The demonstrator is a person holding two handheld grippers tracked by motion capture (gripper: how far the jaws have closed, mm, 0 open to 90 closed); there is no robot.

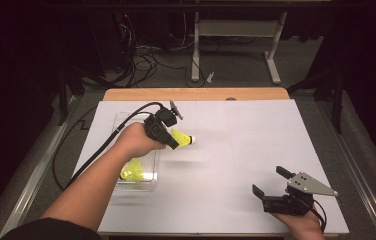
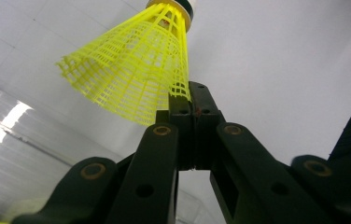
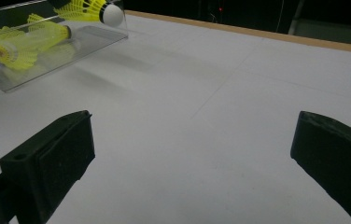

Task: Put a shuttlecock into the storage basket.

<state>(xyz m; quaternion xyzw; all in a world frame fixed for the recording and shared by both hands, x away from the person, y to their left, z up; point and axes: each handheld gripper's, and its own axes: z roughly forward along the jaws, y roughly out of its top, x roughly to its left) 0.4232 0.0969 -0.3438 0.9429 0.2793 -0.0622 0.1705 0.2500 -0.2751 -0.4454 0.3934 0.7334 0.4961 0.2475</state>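
Near the desk's front right corner, the right tool (image 1: 272,182) is held low over the white surface with its jaws spread wide and nothing between them. Farther in, toward the left edge, a clear plastic tray (image 1: 148,186) is seen with more yellow shuttlecocks (image 1: 133,171) lying in it. Just beyond and right of the tray, the left tool (image 1: 172,141) is clamped on the skirt rim of a yellow shuttlecock (image 1: 183,138), which is carried above the desk, its long axis pointing away from the tool, white cork (image 1: 192,140) toward the right edge. Open desk (image 1: 256,130) is left from there to the centre and right edge, so room for setting down is judged ample; the left hand is the nearer one.
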